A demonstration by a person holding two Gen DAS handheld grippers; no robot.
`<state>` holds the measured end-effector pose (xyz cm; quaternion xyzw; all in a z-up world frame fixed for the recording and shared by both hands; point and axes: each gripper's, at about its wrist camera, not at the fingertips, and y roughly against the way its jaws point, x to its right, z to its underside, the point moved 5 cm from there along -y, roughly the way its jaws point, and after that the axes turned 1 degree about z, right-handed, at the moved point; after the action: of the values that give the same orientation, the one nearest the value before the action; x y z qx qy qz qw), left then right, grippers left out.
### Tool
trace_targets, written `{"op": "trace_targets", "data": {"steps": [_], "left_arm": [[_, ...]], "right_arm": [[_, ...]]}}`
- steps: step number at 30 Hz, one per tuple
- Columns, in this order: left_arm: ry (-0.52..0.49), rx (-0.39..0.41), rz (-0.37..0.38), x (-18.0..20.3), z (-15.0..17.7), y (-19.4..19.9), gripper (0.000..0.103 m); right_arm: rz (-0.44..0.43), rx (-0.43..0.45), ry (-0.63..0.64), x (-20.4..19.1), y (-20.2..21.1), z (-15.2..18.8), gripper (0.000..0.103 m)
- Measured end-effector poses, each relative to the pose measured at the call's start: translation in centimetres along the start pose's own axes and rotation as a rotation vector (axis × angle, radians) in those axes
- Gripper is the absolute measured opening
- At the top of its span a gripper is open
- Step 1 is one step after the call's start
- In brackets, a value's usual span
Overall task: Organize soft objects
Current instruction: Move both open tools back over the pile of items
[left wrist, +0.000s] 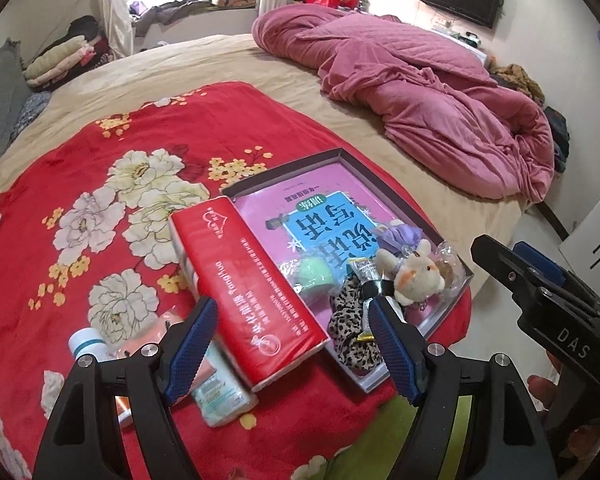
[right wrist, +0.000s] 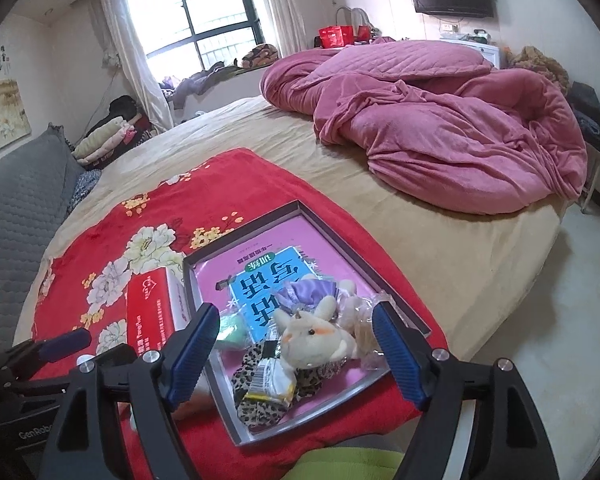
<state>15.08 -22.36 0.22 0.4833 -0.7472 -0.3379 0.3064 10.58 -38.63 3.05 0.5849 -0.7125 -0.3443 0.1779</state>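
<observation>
Both tongs spread wide, nothing pinched. My left gripper [left wrist: 292, 344] hovers over the long red tissue pack [left wrist: 244, 292], which lies between its fingers in view, one end propped on the tray's near wall. Beside its left finger: a mint-and-peach packet [left wrist: 220, 392] and a white bottle [left wrist: 86, 342] on the red floral blanket [left wrist: 112, 184].

My right gripper [right wrist: 296, 348] hangs over the near end of the shallow grey tray [right wrist: 244, 224]. Between its fingers sits the plush bunny [right wrist: 316, 336], lying on the leopard-print scrunchie [right wrist: 256, 392], with a crumpled snack wrapper [right wrist: 272, 380] just beside it. A purple fabric piece [right wrist: 308, 294] lies behind the bunny, a green soft ball [left wrist: 312, 276] on its left, and a clear plastic bag [right wrist: 368, 324] by the right finger. All rest on a pink book [right wrist: 236, 264] in the tray. Pink quilt [right wrist: 440, 128] well apart, far side of the bed.
</observation>
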Motion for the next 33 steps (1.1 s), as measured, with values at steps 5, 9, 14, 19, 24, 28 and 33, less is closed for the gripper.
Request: {"op": "trace_targets", "data": {"steps": [5,9,14,19,24,28,33], "left_arm": [[0.007,0.007,-0.001,-0.7,0.8,1.1,0.079],[0.015,0.015,-0.005,-1.2,1.5,2.0,0.079],[0.045,0.027,-0.011,-2.5,2.6,3.2,0.079],[0.059,0.038,-0.026,-3.8,3.4,4.5,0.079],[0.084,0.043,-0.039,-5.4,4.5,5.5,0.079],[0.103,0.047,-0.048,-6.8,5.2,6.1,0.079],[0.134,0.056,-0.063,-8.7,5.8,7.3,0.079]], "right_arm": [[0.004,0.012,0.013,-0.8,1.0,-0.1,0.078],[0.0,0.011,0.025,-1.8,1.5,0.1,0.078],[-0.002,0.011,0.06,-3.3,2.3,0.7,0.078],[-0.021,0.009,0.088,-4.9,2.7,1.1,0.078],[-0.038,0.016,0.118,-6.5,3.2,1.3,0.078],[-0.051,0.017,0.142,-7.7,3.6,1.5,0.078],[-0.068,0.014,0.174,-9.2,3.9,2.0,0.078]]}}
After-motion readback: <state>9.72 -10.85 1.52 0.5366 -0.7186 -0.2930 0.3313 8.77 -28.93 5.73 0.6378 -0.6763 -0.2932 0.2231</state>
